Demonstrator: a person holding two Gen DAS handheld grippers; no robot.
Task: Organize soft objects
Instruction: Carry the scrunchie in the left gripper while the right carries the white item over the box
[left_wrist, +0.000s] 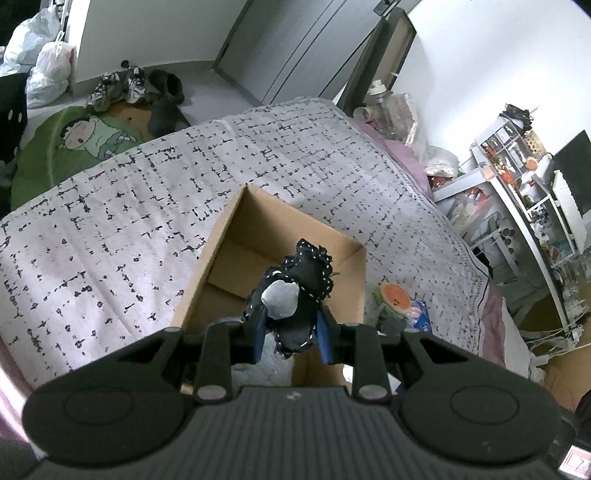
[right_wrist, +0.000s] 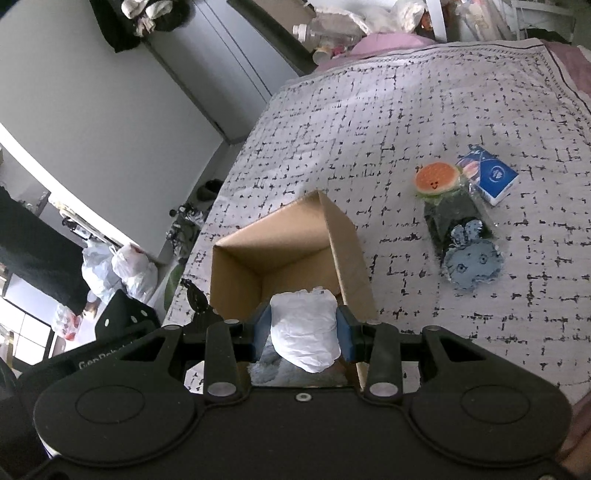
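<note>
A: What is each tool carrying?

B: The left tool (left_wrist: 291, 328) is clamped tight on a black plush with white stitching (left_wrist: 301, 295), which has a pale grey patch facing the camera. It sits at lower centre of the left wrist view, over the open cardboard box (left_wrist: 258, 229). The right tool (right_wrist: 303, 332) is closed around a crumpled white soft bundle (right_wrist: 306, 328), at lower centre of its own view, also over the box.

A: How will they handle?

B: Both look light and squashy. The plush bulges out above the blue pads (left_wrist: 258, 332), so the grip sits low on its body and the top can flop. The white bundle is pinched across its middle and looks slick, perhaps thin plastic or tissue, so I judge it could slide.

A: And the rest?

B: 3 or so things lie on the patterned bed cover (right_wrist: 406, 110), at right of centre in the right wrist view: a watermelon-faced plush (right_wrist: 436, 181), a blue round-faced plush (right_wrist: 472, 262) and a blue packet (right_wrist: 487, 177). The plushes are soft, so take them across the thickest part. The packet looks flatter and stiffer; take it by its narrow sides.
</note>
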